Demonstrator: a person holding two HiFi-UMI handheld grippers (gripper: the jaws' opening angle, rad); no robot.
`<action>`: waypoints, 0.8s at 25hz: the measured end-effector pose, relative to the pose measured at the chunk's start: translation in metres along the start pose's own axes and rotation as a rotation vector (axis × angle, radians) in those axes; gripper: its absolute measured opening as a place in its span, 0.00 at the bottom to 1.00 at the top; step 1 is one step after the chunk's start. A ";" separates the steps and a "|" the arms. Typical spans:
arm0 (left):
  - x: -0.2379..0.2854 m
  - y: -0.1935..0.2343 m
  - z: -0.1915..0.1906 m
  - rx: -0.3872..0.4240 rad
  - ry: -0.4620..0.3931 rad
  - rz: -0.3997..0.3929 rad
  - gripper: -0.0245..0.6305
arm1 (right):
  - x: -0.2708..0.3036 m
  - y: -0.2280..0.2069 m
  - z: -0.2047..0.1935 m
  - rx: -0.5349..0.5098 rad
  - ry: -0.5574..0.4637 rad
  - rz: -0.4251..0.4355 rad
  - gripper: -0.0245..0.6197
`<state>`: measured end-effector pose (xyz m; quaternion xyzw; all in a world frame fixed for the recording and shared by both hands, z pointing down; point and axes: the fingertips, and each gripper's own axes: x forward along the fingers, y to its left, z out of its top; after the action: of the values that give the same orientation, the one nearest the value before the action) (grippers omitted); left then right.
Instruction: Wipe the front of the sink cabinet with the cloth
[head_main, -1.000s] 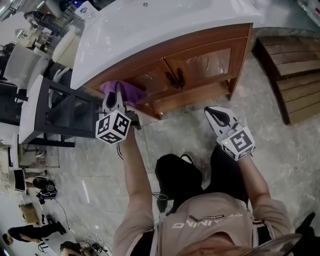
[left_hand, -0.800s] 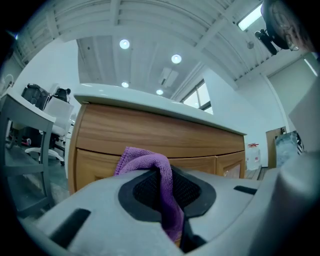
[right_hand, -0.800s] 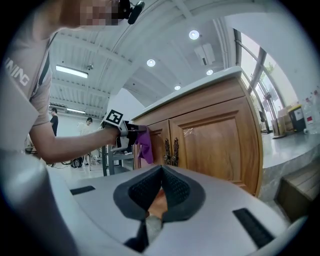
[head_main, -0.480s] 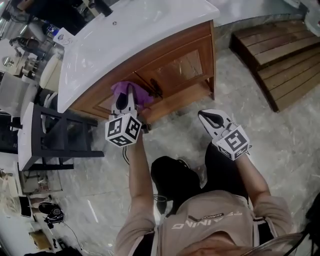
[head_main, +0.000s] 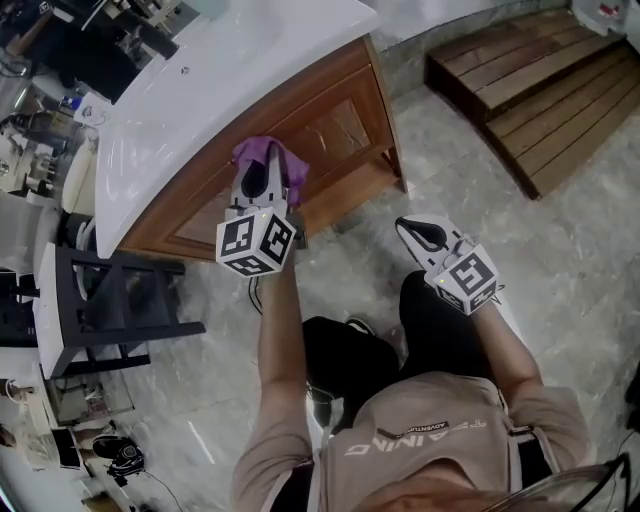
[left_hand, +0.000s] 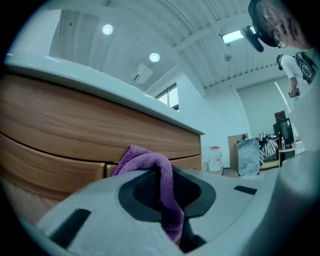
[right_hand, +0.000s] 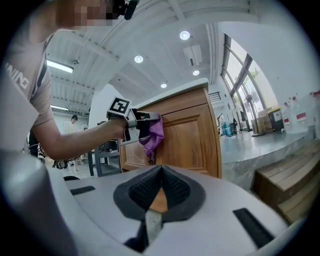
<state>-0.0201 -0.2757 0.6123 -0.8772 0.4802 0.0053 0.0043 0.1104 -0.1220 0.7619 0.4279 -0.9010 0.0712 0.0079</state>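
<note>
**Wiping under way; coverage of the front not verifiable**

The left gripper has its fingers clamped on the purple cloth. The left gripper view shows a fold of it pinched between the pads and bunched out ahead of them. The cloth is held against the wooden cabinet front, high on the face, just below the overhanging edge of the white sink counter and about midway along the front. The right gripper view confirms the cloth touches the wood, with a tail hanging down over the door.

The right gripper has its fingers drawn nearly together on nothing. It hangs well apart from the cabinet, above the floor beside the person's knee, and takes no part in the work.

Assessment: the cloth is in hand and applied to the surface, so the wiping stage is in progress. No damp streak or change in sheen shows on the wood, so the area already covered cannot be determined. By the cloth's position, the door panels to either side, the bottom rail and the corner post likely remain to be wiped or confirmed.
</note>
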 end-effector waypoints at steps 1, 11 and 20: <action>0.006 -0.006 0.000 -0.023 -0.004 -0.024 0.09 | -0.002 -0.001 0.000 -0.002 0.004 -0.004 0.06; 0.064 -0.073 0.000 0.017 -0.002 -0.185 0.09 | -0.023 -0.013 0.005 -0.033 0.011 -0.060 0.06; 0.113 -0.133 -0.013 0.056 0.035 -0.326 0.09 | -0.049 -0.036 0.007 -0.021 0.000 -0.153 0.06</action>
<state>0.1531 -0.2991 0.6243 -0.9429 0.3316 -0.0245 0.0213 0.1691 -0.1076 0.7558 0.4953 -0.8664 0.0607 0.0178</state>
